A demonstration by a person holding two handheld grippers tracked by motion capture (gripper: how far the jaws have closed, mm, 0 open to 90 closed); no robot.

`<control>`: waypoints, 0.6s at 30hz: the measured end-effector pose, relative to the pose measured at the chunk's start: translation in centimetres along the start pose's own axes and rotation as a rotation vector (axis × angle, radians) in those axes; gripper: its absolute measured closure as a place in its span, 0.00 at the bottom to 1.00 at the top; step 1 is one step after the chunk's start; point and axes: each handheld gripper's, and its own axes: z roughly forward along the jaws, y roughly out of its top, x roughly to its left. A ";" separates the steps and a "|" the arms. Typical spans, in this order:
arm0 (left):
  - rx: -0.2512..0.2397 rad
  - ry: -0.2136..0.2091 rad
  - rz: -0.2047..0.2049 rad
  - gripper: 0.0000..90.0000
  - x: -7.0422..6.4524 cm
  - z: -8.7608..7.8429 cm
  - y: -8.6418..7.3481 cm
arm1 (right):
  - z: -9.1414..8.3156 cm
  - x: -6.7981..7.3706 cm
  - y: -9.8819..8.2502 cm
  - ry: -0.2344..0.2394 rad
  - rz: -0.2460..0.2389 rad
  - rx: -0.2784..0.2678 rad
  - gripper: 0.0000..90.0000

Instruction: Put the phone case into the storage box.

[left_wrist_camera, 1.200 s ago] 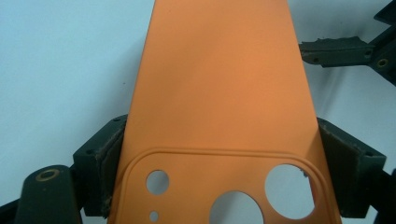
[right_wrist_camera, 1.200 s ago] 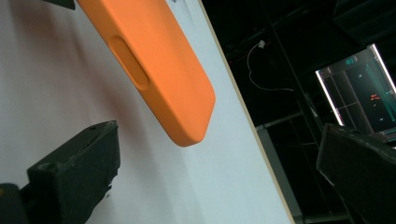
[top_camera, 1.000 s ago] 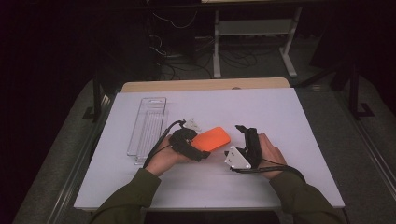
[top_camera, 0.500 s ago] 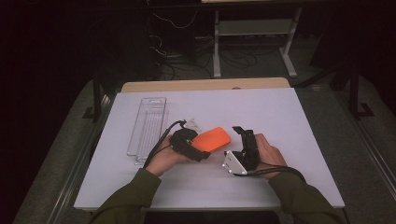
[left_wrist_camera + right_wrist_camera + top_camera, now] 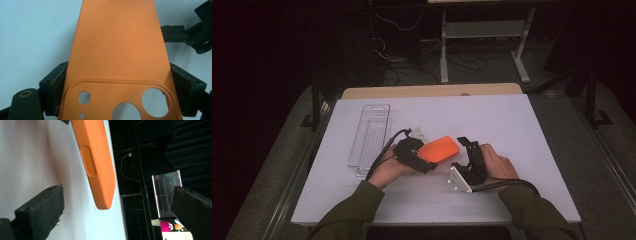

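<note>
Fingers of one left gripper (image 5: 424,159) clamp one orange phone case (image 5: 439,149); one right gripper's (image 5: 465,150) fingers stand apart.

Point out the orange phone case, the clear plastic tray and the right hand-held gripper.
orange phone case (image 5: 117,47): left gripper view, its flat back.
clear plastic tray (image 5: 371,137): high view, its ribbed floor.
right hand-held gripper (image 5: 466,143): high view, between its fingertips.

The right gripper (image 5: 465,143) has edged slightly, it seems, toward the orange case (image 5: 439,149).
</note>
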 end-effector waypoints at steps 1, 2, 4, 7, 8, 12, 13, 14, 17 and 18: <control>-0.003 0.000 -0.003 0.17 0.0 0.0 0.0 | 0.0 0.0 0.0 0.000 0.000 0.000 0.00; -0.004 0.000 -0.003 0.17 0.0 0.0 0.0 | -0.1 -0.2 0.1 -0.009 -0.022 -0.003 0.00; -0.004 -0.001 0.001 0.17 -0.1 0.0 0.0 | -0.1 -0.1 0.1 -0.010 -0.015 -0.007 0.00; -0.009 -0.003 0.003 0.17 -0.2 0.0 0.1 | -0.1 -0.1 0.2 -0.014 -0.021 -0.014 0.00; -0.009 -0.003 0.001 0.17 -0.2 0.1 0.1 | -0.1 -0.1 0.2 -0.017 -0.020 -0.014 0.00; -0.020 -0.009 -0.007 0.17 -0.5 0.2 0.2 | -0.1 0.0 0.4 -0.016 -0.027 -0.016 0.00; -0.008 -0.005 0.012 0.17 -0.5 0.1 0.3 | -0.1 0.0 0.4 -0.013 -0.028 -0.015 0.00; -0.009 -0.010 0.013 0.17 -0.6 0.1 0.3 | -0.1 0.1 0.5 -0.016 -0.032 -0.021 0.00; -0.021 -0.016 0.012 0.17 -0.8 0.2 0.5 | -0.2 0.1 0.6 -0.020 -0.040 -0.026 0.00; -0.023 -0.016 0.004 0.17 -1.0 0.2 0.5 | -0.2 0.2 0.7 -0.025 -0.035 -0.025 0.00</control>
